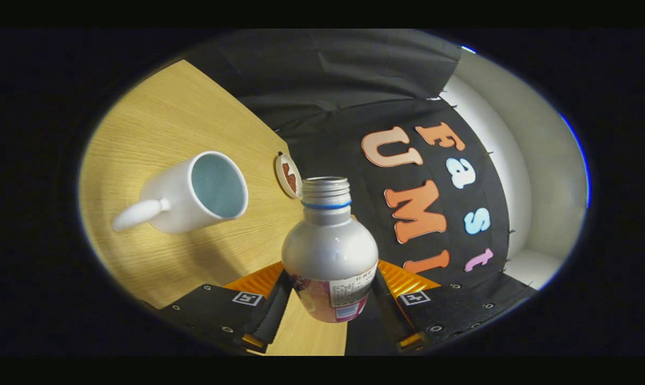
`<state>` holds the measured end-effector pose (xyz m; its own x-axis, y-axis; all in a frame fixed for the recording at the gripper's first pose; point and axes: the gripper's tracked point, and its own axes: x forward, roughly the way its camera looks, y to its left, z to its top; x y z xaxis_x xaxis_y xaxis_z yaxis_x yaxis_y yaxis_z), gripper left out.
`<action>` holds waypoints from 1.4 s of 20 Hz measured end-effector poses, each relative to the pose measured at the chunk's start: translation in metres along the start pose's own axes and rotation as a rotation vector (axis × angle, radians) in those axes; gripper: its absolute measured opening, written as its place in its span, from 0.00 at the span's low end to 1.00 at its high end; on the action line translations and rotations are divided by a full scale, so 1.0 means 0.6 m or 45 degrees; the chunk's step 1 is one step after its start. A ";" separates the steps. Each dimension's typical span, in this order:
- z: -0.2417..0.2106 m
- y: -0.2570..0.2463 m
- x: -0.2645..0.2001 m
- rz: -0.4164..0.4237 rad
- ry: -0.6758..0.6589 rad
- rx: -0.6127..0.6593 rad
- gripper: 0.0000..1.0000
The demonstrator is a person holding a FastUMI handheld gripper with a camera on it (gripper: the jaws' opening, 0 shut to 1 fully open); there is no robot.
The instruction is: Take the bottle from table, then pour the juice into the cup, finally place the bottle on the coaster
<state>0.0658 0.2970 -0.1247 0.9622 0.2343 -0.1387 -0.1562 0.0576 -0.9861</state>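
Note:
A silver bottle [330, 247] with an open threaded neck, a blue ring and a printed label sits between my fingers, and my gripper [330, 299] is shut on its lower body. The whole view is rolled, so the bottle is lifted off the wooden table [156, 128] and tilted relative to it. A white cup [194, 193] with a handle stands on the table beyond the left finger, its mouth showing a pale inside. A round coaster [288, 175] with a dark pattern lies on the table just past the bottle's mouth, beside the cup.
The booth's black cloth wall [333, 75] rises behind the table's far edge. A white wall panel [526, 160] stands beyond the cloth on the right.

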 end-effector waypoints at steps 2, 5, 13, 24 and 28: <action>0.009 -0.004 0.001 -0.018 -0.018 -0.063 0.78; 0.019 -0.008 0.009 -0.040 -0.037 -0.155 0.77; 0.025 -0.011 0.019 -0.069 -0.059 -0.350 0.78; 0.012 -0.005 0.043 -0.062 -0.043 -0.541 0.77; 0.008 -0.010 0.048 -0.061 -0.046 -0.611 0.77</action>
<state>0.0933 0.3082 -0.1226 0.9561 0.2767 -0.0968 0.0172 -0.3827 -0.9237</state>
